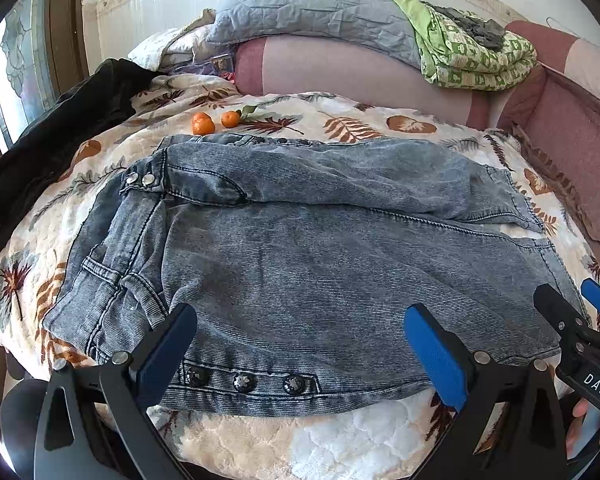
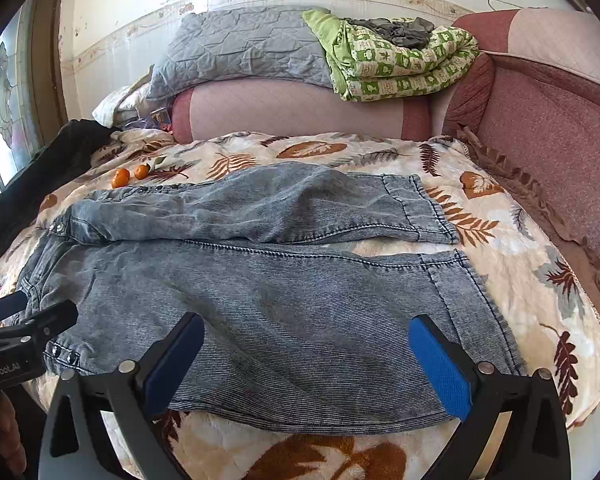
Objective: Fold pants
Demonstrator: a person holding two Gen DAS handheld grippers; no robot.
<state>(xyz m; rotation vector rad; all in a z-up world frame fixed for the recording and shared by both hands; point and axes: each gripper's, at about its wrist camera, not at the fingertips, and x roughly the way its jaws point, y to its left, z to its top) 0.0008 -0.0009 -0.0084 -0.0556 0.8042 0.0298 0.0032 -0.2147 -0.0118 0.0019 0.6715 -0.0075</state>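
Note:
Grey-blue denim pants [image 1: 320, 256] lie spread flat on the leaf-patterned blanket [image 1: 340, 120], waist at the left, both legs running right. They also show in the right wrist view [image 2: 260, 280]. My left gripper [image 1: 300, 344] is open, above the near edge by the snap buttons [image 1: 242, 382]. My right gripper [image 2: 306, 360] is open, above the near leg close to its hem [image 2: 472, 300]. The right gripper also shows at the right edge of the left wrist view [image 1: 576, 312]. Neither holds the cloth.
Two tangerines [image 1: 214, 122] lie just beyond the waistband. A black garment [image 1: 60, 128] lies at the left. Behind are a pink bolster [image 1: 360, 76], a grey quilt [image 1: 312, 4] and a green folded blanket [image 1: 472, 52]. A pink sofa arm [image 2: 560, 128] bounds the right side.

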